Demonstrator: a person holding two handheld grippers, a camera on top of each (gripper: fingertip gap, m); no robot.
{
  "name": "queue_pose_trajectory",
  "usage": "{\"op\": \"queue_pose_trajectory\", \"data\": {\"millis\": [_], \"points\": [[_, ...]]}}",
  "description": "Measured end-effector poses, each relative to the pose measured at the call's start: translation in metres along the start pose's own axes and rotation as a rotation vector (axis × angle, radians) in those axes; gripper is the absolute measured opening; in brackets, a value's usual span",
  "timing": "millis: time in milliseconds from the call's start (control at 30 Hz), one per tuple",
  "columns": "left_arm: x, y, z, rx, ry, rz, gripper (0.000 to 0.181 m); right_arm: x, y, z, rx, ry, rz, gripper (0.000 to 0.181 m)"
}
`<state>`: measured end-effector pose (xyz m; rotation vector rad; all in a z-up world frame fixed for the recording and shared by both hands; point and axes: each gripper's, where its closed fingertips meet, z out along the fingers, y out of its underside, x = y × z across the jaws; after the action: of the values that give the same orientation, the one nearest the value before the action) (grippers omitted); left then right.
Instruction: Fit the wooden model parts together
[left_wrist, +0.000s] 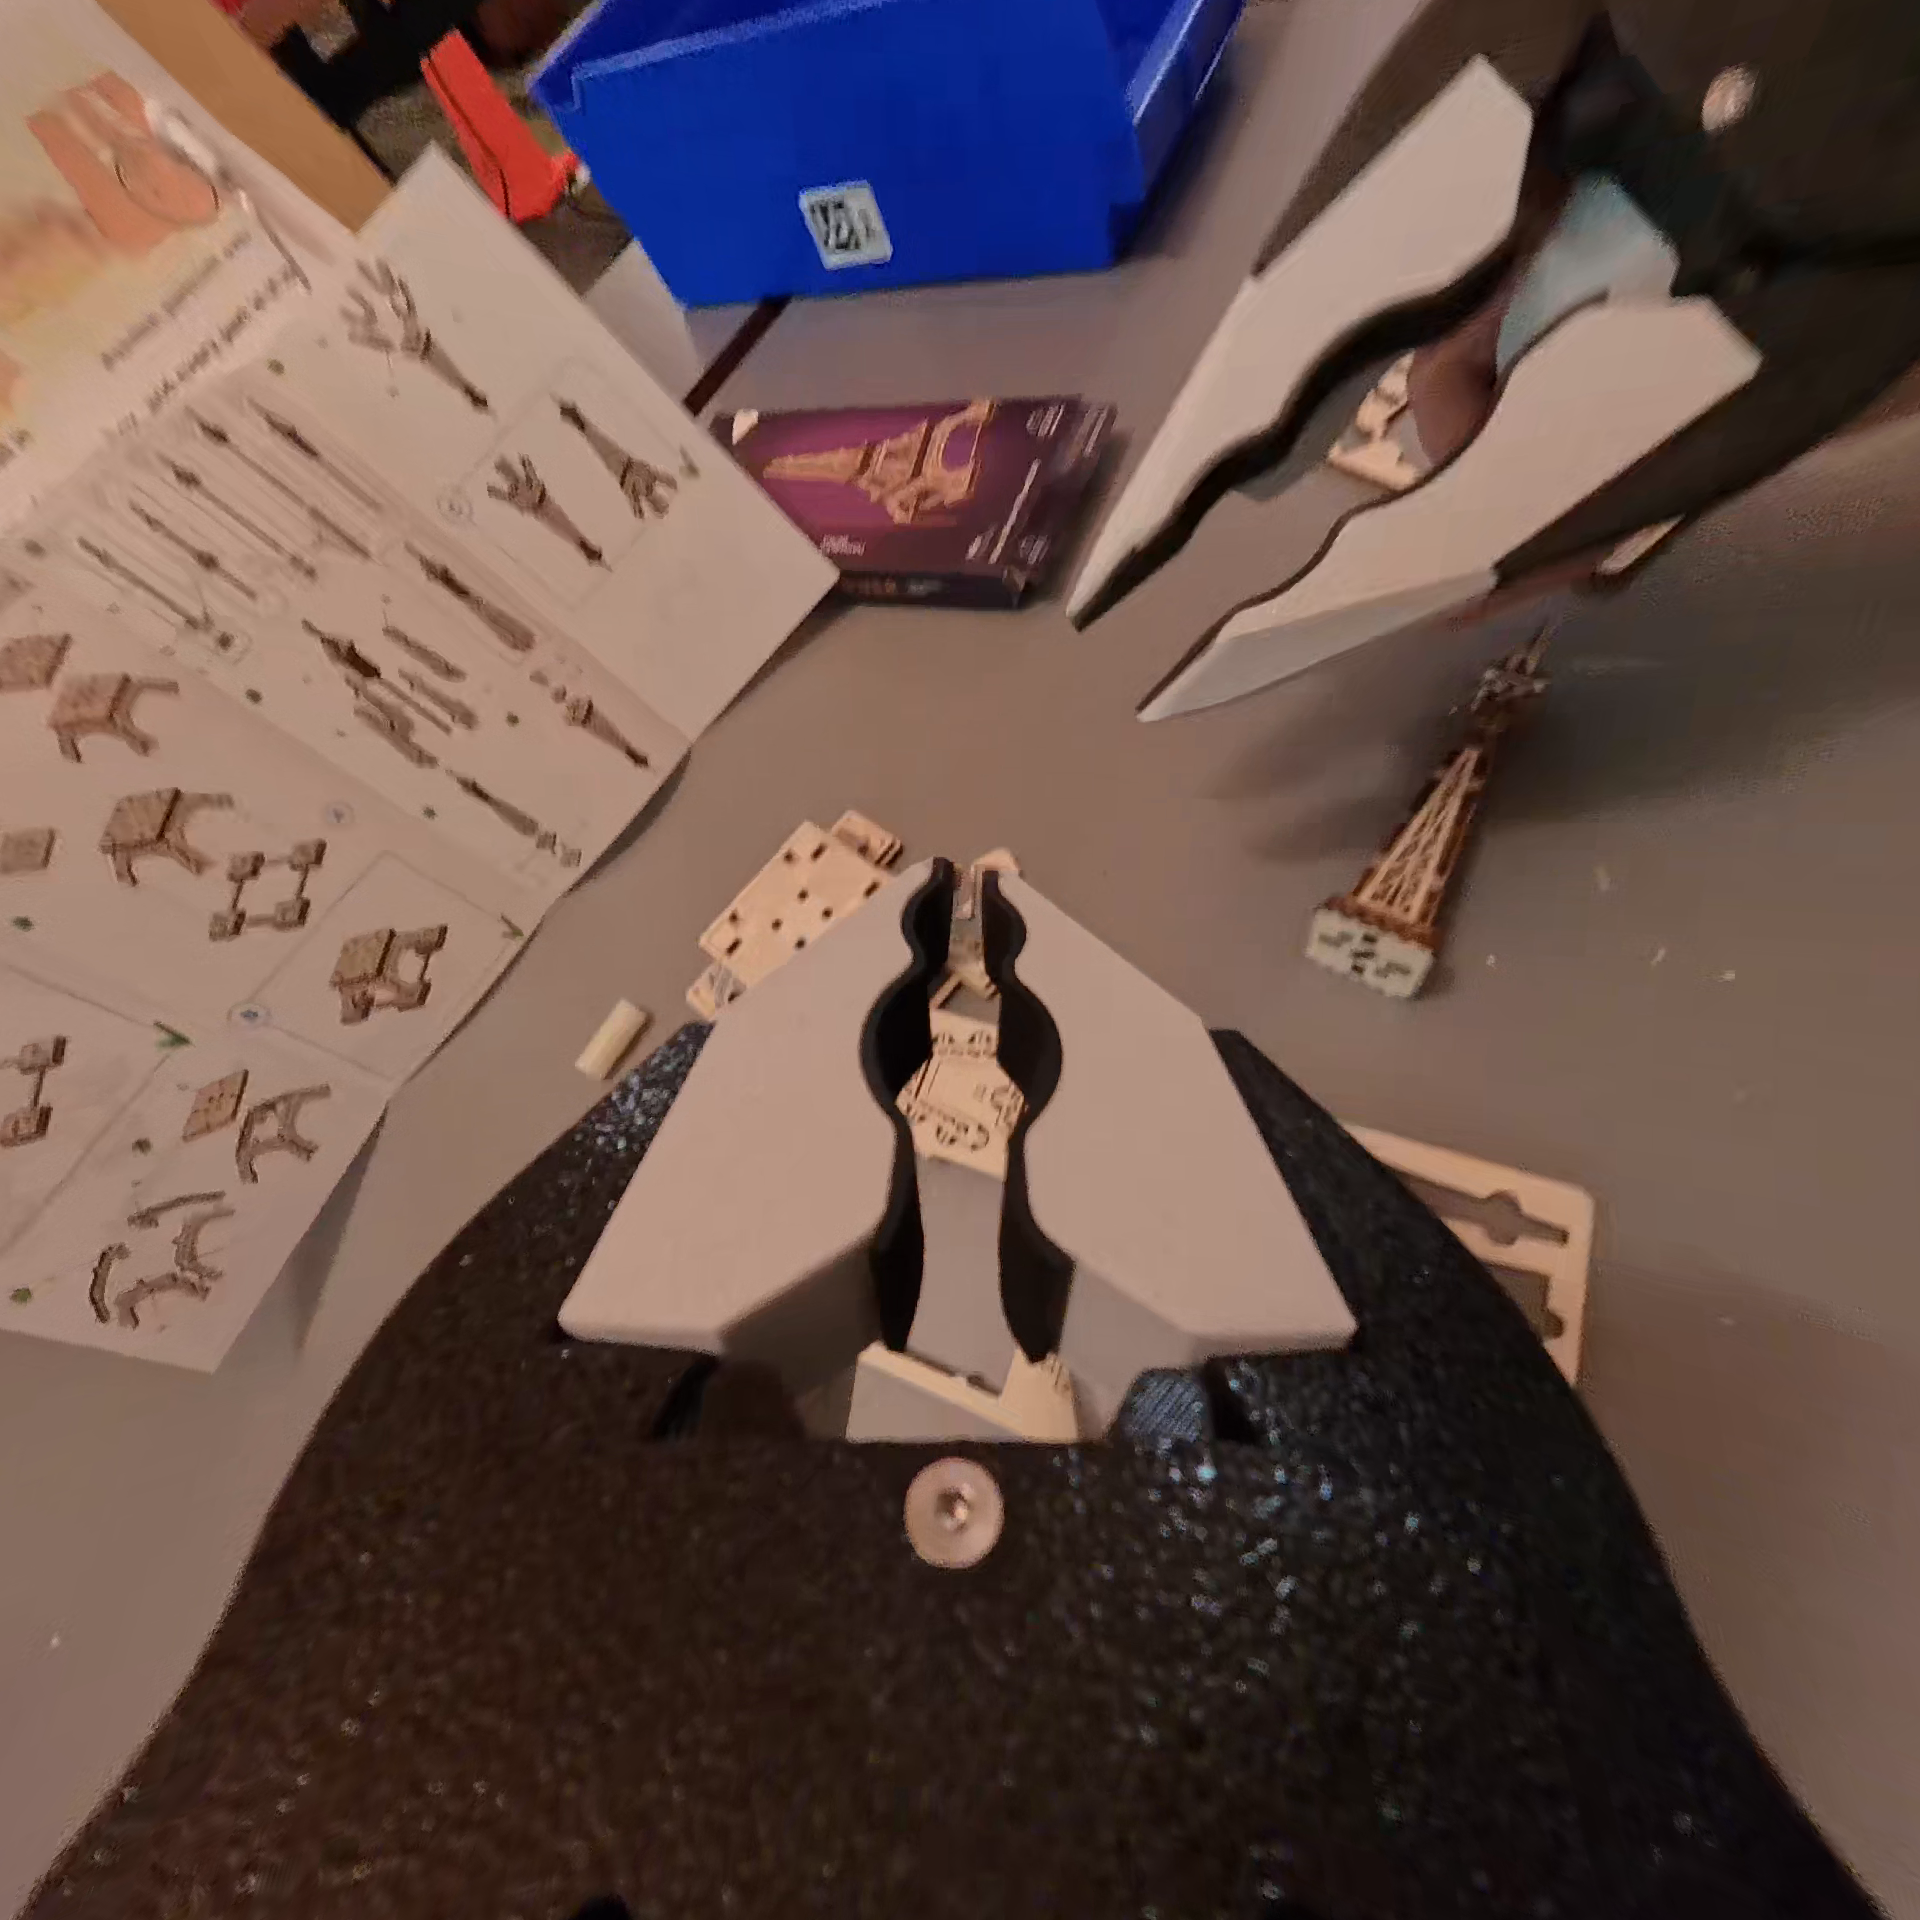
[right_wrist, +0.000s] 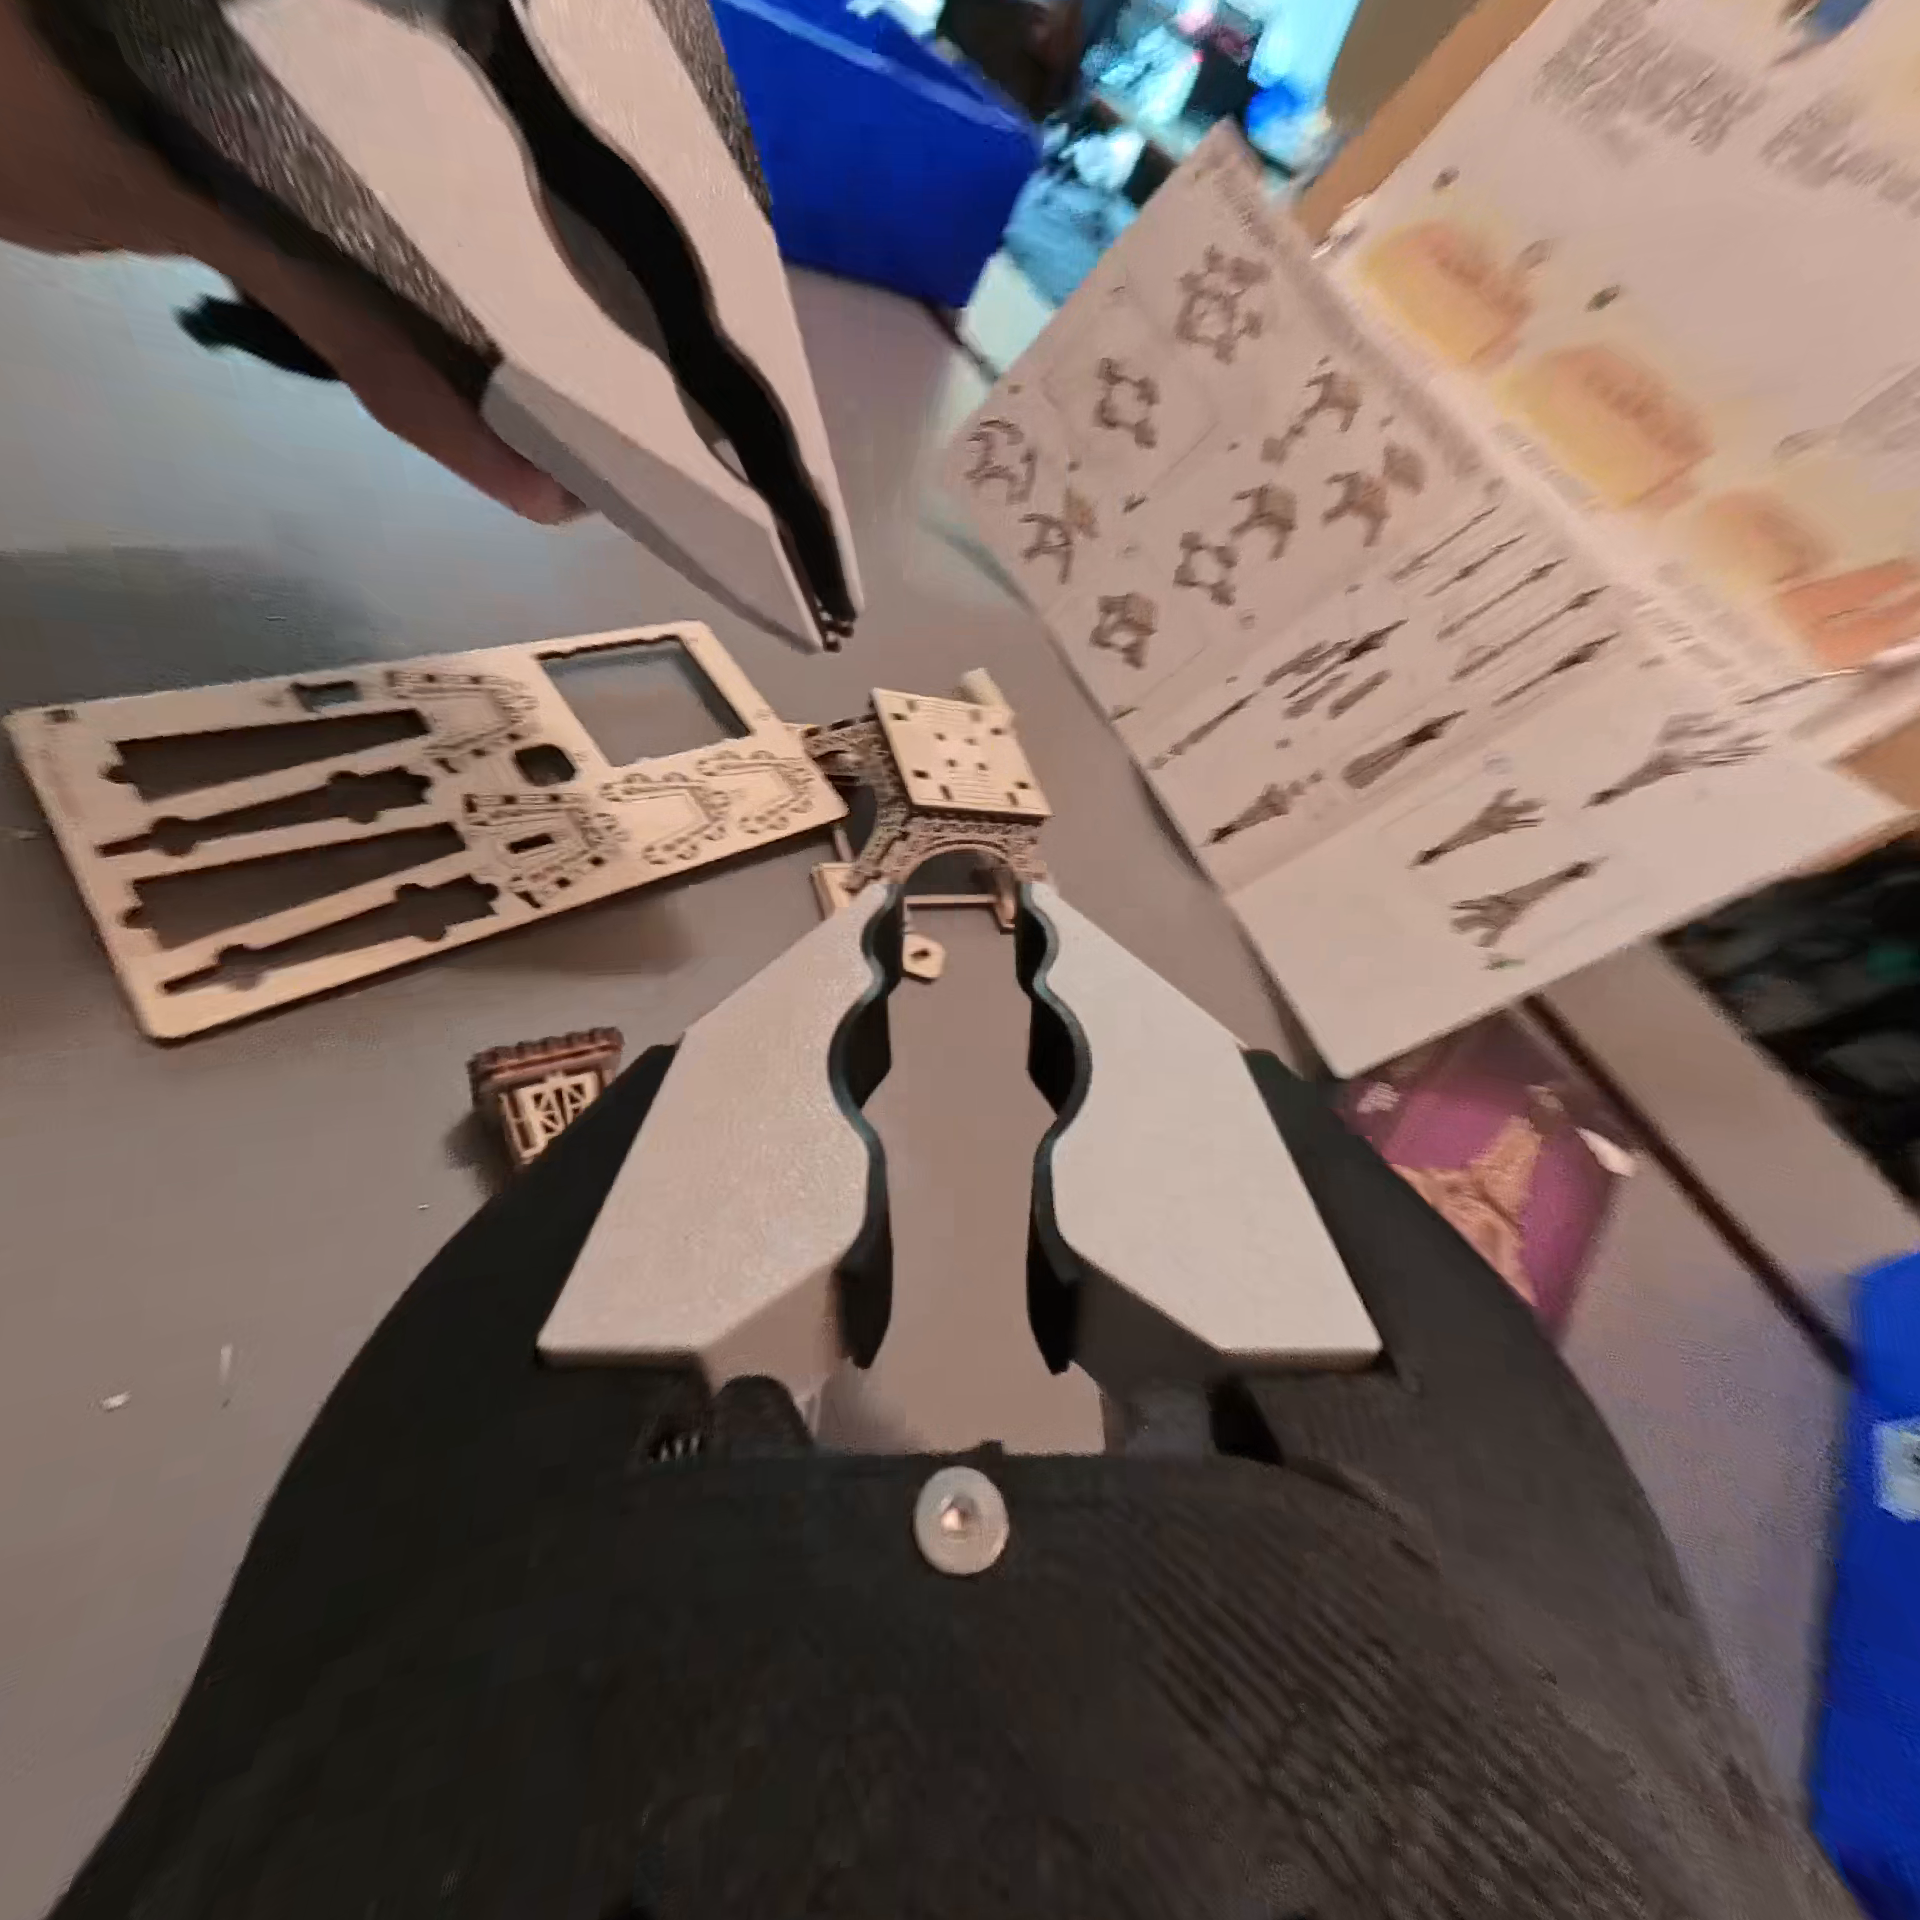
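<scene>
Left gripper nearly closed, empty, above tower base; right gripper parted, empty, just near it. Spire lies right. Step: approaching base; next, grip it squarely.

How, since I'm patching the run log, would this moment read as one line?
left gripper: shut, over tower base | right gripper: open, facing base | spire: apart from base, unjoined
</scene>
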<state>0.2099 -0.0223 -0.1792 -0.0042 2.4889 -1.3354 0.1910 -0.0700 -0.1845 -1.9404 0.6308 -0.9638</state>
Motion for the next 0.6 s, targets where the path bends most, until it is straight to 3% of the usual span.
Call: {"op": "queue_pose_trajectory", "data": {"millis": [67,233,600], "points": [[-0.005,0.014,0.001,-0.02,-0.001,-0.031,0.004,-0.01,0.005,0.014,-0.073,-0.166,-0.008,0.024],[-0.004,0.023,0.0,0.002,0.031,-0.085,0.004,-0.009,0.053,0.045,-0.39,-0.322,-0.089,0.032],[0.013,0.014,-0.008,0.074,0.157,-0.023,0.004,-0.018,0.057,0.064,-0.355,-0.582,-0.057,0.03]]}}
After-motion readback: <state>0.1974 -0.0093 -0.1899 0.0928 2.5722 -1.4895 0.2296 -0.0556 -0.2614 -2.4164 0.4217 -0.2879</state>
